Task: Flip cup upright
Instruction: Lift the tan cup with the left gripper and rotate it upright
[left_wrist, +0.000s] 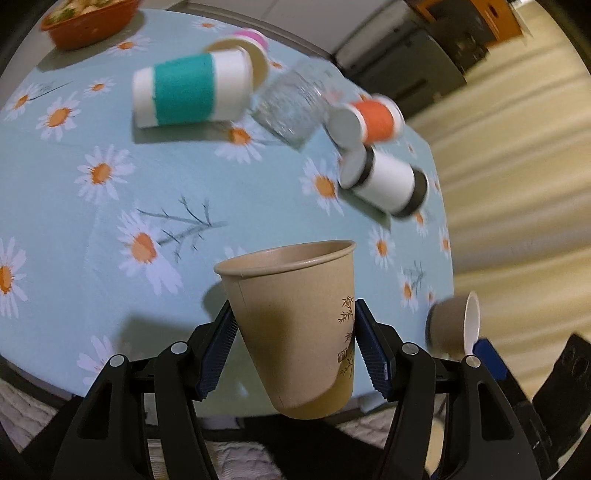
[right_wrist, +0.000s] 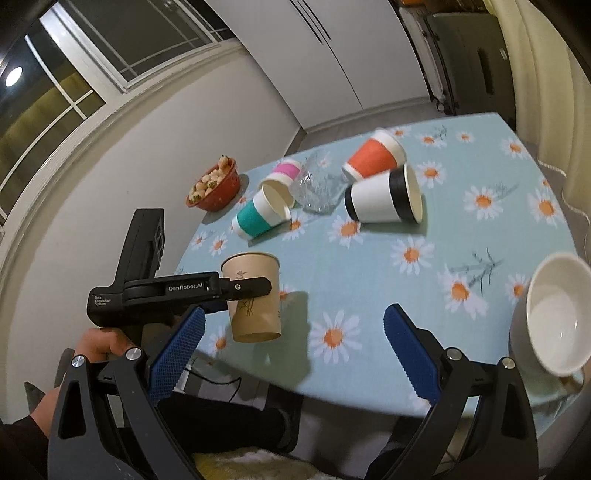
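Left gripper (left_wrist: 293, 343) pinching a brown paper cup (left_wrist: 295, 325) between its blue pads (left_wrist: 218, 354), one on each side of the cup wall, about halfway down. Cup held mouth up, slightly tilted, lifted just clear of the near edge of the daisy-print tablecloth (left_wrist: 92, 229). Seen from the right wrist camera, the same cup (right_wrist: 255, 295) gripped side-on, base apparently off the cloth.

Right gripper (right_wrist: 291, 354) spread wide, holding nothing, hovering over the near table edge, well apart from the brown cup.

Likely very light, thin-walled, easily dented; best held mid-wall with a gentle squeeze, as here, away from the soft rim.

Farther out: teal-banded cup (left_wrist: 192, 90), orange-banded cup (left_wrist: 365, 122) and black-banded cup (left_wrist: 386, 182) lying on their sides, a clear glass (left_wrist: 295, 107) among them, a pink-banded cup (right_wrist: 282, 173) behind. Another cup (right_wrist: 554, 314) on its side at the right edge. Red bowl (right_wrist: 214, 188) at the far corner.
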